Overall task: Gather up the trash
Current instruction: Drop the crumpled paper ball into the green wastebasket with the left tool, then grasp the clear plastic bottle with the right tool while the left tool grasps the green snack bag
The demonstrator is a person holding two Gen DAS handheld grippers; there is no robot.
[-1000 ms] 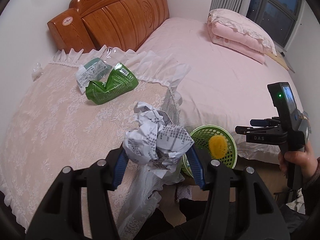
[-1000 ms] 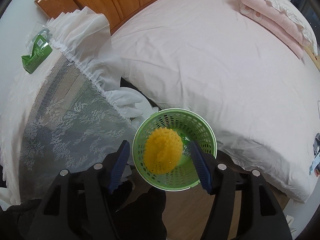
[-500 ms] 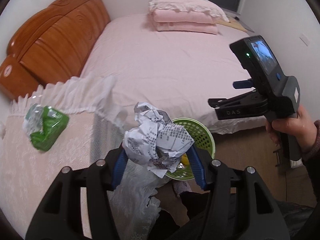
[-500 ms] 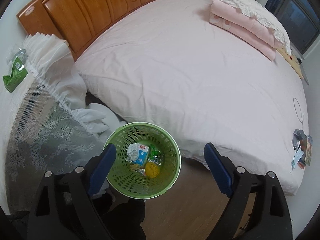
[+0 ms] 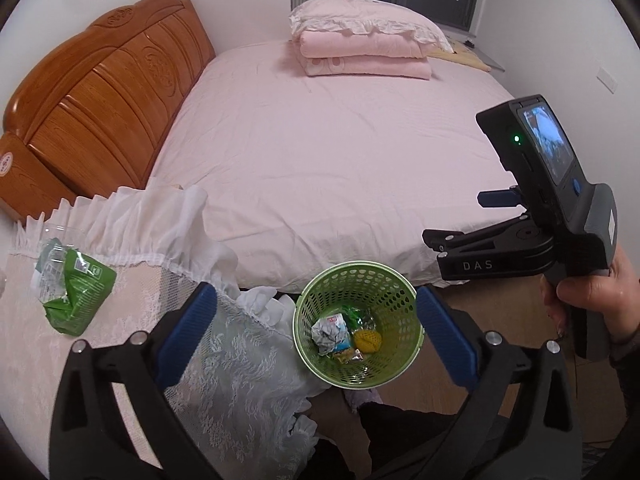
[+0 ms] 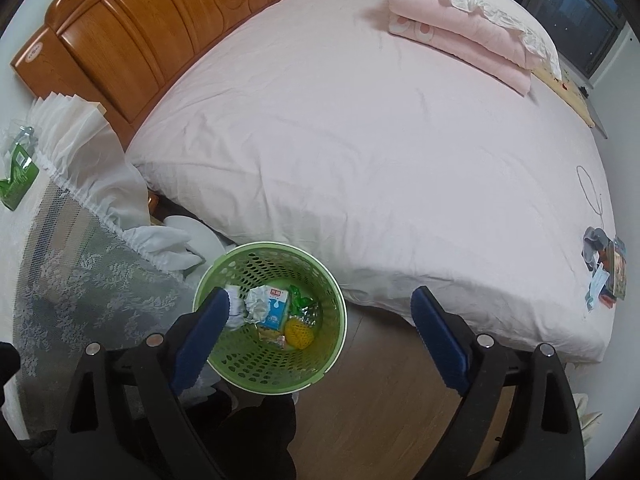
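A green mesh waste basket [image 5: 394, 368] stands on the floor between the bed and a lace-covered table; it also shows in the right wrist view [image 6: 324, 364]. Inside lie a crumpled paper ball [image 5: 326, 330], a yellow ball [image 5: 368, 339], a milk carton [image 6: 276, 307] and wrappers. My left gripper [image 5: 316, 338] is open and empty above the basket. My right gripper [image 6: 320, 330] is open and empty above it too; its body shows in the left wrist view [image 5: 552, 216]. A crumpled green bag [image 5: 74, 292] and clear plastic lie on the table.
The lace-covered table [image 5: 48, 364] is at the left. A pink bed [image 5: 340, 152] with a wooden headboard [image 5: 100, 92] and folded bedding [image 5: 364, 52] fills the back. Small items [image 6: 604, 272] lie on the bed's right edge. Wooden floor [image 6: 380, 412] surrounds the basket.
My left gripper opened and the crumpled paper ball dropped into the basket. My right gripper earlier let the yellow ball fall in, and it has stayed open.
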